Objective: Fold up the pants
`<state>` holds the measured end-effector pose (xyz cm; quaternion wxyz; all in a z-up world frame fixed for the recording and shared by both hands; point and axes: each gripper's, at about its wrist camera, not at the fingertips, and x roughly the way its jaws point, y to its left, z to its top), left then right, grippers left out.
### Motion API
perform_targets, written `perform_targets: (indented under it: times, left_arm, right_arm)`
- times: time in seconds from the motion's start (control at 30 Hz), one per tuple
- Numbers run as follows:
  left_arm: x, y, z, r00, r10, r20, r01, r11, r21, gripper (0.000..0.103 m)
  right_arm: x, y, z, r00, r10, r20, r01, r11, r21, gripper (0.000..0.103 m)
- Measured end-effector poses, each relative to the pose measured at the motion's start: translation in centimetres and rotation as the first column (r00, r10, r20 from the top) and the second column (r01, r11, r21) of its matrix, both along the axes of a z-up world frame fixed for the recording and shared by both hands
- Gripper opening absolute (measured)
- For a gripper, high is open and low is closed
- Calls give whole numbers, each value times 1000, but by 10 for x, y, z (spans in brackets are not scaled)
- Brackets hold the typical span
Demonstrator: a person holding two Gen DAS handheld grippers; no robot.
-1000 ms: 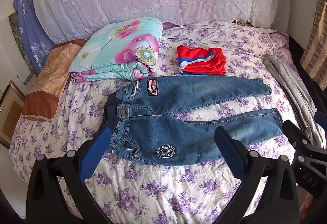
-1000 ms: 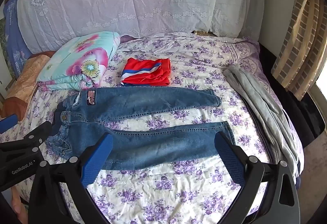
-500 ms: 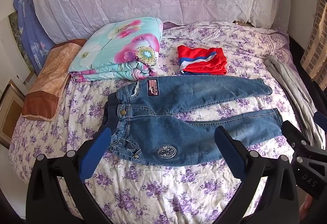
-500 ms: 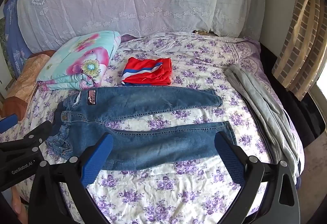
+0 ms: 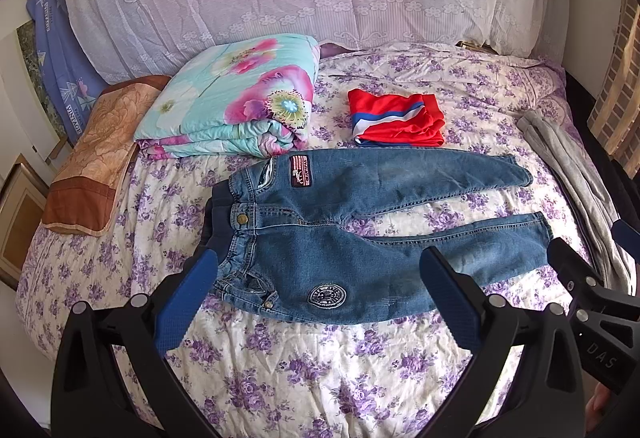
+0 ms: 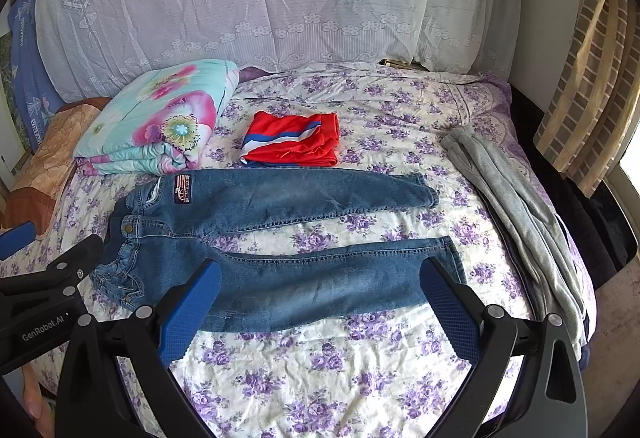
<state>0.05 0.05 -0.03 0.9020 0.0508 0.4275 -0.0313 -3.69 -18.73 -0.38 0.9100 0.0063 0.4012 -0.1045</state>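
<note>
I see blue denim pants (image 5: 360, 238); white bedsheet (image 5: 320, 366) with purple flowers; red shirt (image 5: 396, 118) striped white and blue; turquoise quilt (image 5: 232, 98) with pink blooms; my tongs (image 5: 320, 286) have blue pads.

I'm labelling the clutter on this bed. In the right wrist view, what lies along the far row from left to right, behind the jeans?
Orange-brown pillow → folded floral quilt → folded red garment with blue and white stripes → grey garment laid out at the bed's right edge.
</note>
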Motion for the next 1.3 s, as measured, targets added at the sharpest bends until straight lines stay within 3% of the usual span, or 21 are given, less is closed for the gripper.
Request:
perform_targets:
  times: [1.3]
  left_arm:
    - [0, 0, 0, 1000, 0, 3, 0, 1000, -3, 98]
  right_arm:
    - [-5, 0, 2, 1000, 0, 2, 0, 1000, -2, 100]
